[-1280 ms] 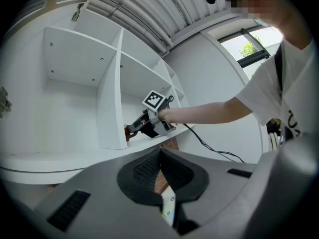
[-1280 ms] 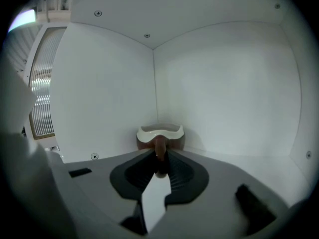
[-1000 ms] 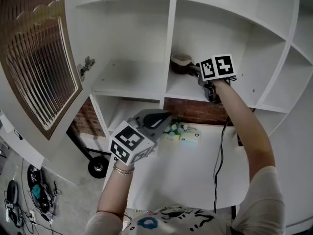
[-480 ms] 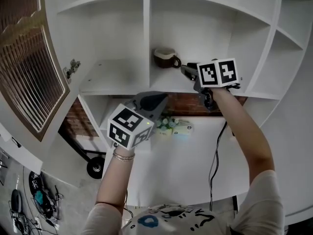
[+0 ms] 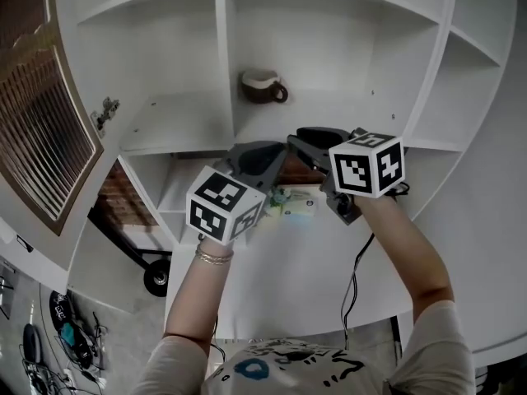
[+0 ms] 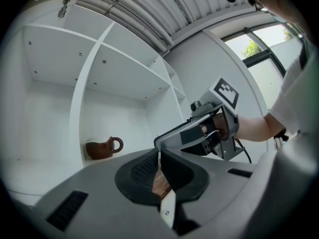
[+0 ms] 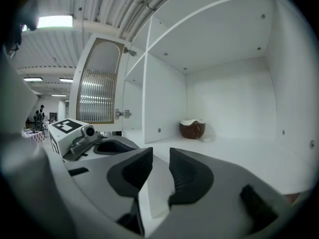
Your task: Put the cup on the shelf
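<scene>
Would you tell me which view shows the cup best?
The head view: the cup stands on the shelf, pale rim and handle visible. The left gripper view shows it side-on; the right gripper view shows it small, handle hidden.

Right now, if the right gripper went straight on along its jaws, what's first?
The right gripper points into the compartment: free above the shelf board, then probably the cup, slightly right of line, else the back wall. Depth unclear.

- Left gripper [image 5: 257, 160]: grey shell, black ribbed pads [image 6: 142, 169], and a white cube [image 5: 224, 206] with black square markers.
- Right gripper [image 5: 298, 144]: same grey and black build, a second cube [image 5: 367, 164], and a thin black cable [image 5: 354, 282].
- Thin bracelets [image 5: 212, 257] on the left wrist.
- White short-sleeved shirt [image 5: 288, 367] with a black and blue print.
</scene>
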Demonstrator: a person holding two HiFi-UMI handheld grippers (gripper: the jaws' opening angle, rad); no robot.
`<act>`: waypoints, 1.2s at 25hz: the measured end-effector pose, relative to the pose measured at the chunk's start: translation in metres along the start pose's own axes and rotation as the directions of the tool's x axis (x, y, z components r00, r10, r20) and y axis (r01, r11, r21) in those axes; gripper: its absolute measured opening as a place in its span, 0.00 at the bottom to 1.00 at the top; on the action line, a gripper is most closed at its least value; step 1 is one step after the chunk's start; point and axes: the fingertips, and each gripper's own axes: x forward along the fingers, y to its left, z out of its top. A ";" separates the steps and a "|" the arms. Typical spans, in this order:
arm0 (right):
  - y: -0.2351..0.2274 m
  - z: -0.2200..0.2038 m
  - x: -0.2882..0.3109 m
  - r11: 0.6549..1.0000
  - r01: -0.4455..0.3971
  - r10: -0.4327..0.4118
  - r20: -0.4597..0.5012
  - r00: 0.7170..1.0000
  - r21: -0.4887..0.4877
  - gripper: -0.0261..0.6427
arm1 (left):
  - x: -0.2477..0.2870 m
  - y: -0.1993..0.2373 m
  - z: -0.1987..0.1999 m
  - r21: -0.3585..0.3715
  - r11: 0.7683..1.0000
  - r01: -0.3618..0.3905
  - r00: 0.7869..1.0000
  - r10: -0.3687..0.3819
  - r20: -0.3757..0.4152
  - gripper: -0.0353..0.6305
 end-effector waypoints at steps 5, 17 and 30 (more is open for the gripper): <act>0.019 -0.024 -0.019 0.997 0.021 -0.017 0.061 0.998 -0.068 0.20 | -0.006 -0.021 -0.019 -0.017 1.000 0.022 1.000 -0.022 -0.009 0.08; 0.058 -0.113 -0.043 0.960 0.086 -0.074 0.053 0.996 -0.267 0.14 | -0.034 -0.074 -0.103 -0.075 0.993 0.095 0.988 -0.104 -0.112 0.08; 0.087 -0.210 -0.056 0.998 0.029 -0.031 -0.025 0.999 -0.056 0.09 | -0.067 -0.130 -0.171 -0.185 0.971 0.152 0.972 -0.181 -0.151 0.08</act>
